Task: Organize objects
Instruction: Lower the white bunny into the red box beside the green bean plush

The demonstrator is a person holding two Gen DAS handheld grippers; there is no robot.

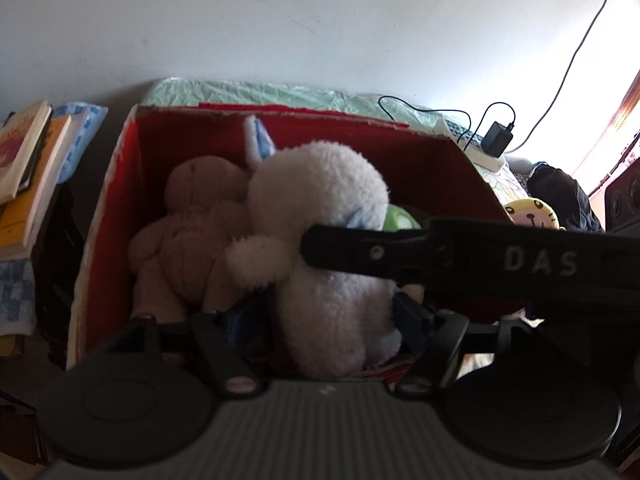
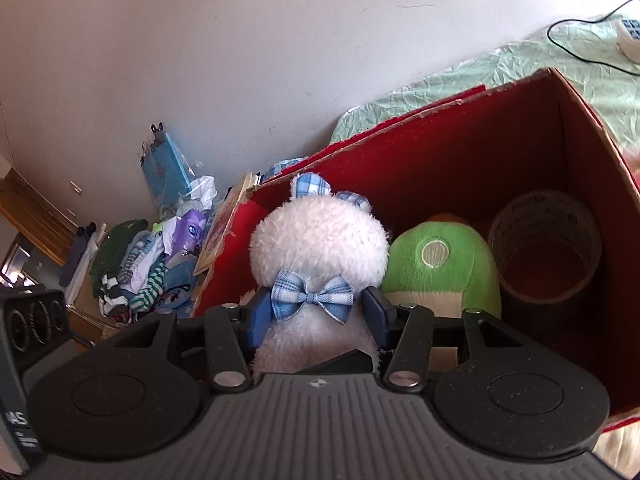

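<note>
The red cardboard box point(image 2: 472, 152) is holding four things: one white plush point(image 2: 320, 240) with a blue plaid bow, one tan plush point(image 1: 192, 236), one green plush point(image 2: 440, 264) and one tape roll point(image 2: 548, 248). The white plush is sitting upright, head toward the back wall (long axis roughly vertical). The right gripper point(image 2: 316, 312) is clamping its neck; the left gripper point(image 1: 320, 320) is standing apart around its body.
</note>
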